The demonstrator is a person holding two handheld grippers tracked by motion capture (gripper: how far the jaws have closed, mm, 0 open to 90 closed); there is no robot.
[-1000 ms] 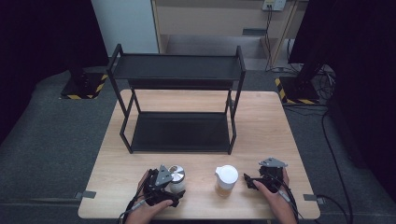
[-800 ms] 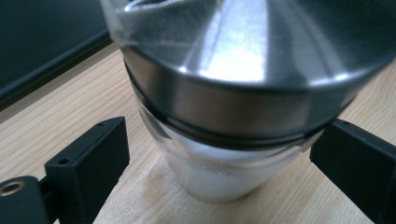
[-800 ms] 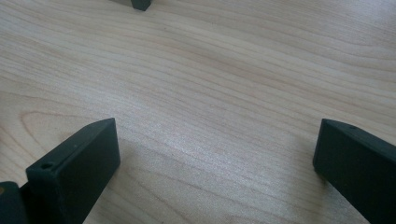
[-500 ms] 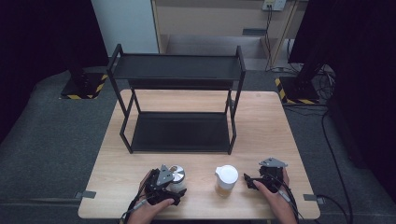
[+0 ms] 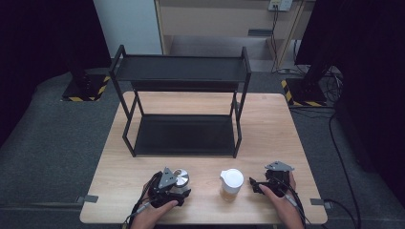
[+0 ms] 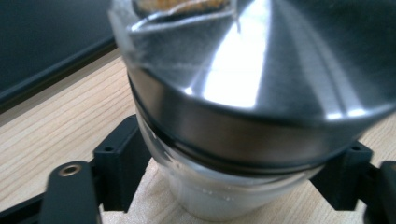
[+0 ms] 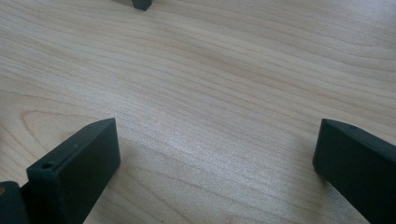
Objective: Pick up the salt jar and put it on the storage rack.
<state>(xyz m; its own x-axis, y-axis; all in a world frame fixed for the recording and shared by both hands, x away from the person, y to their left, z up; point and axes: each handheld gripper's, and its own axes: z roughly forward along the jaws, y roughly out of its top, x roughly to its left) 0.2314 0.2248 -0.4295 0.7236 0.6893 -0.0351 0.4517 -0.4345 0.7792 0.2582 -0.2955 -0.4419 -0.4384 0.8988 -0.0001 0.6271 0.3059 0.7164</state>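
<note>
At about 7 o'clock on the wooden counter, near its front edge, the left gripper rests low with a hand behind it. Its jaws have just been closing, and in the left gripper view they now sit against both sides of a clear jar with a shiny metal lid, one black jaw on each flank of the glass body below the lid. The jar stands upright on the counter.

Just right of it, near 6 o'clock, a small white-lidded pitcher stands alone, apart from both grippers.

At about 5 o'clock the right gripper lies close to the counter, pointing toward the pitcher; its jaws are spread wide with bare wood between them in the right gripper view.

Behind all this, toward 12 o'clock, stands a black two-tier metal rack.
</note>
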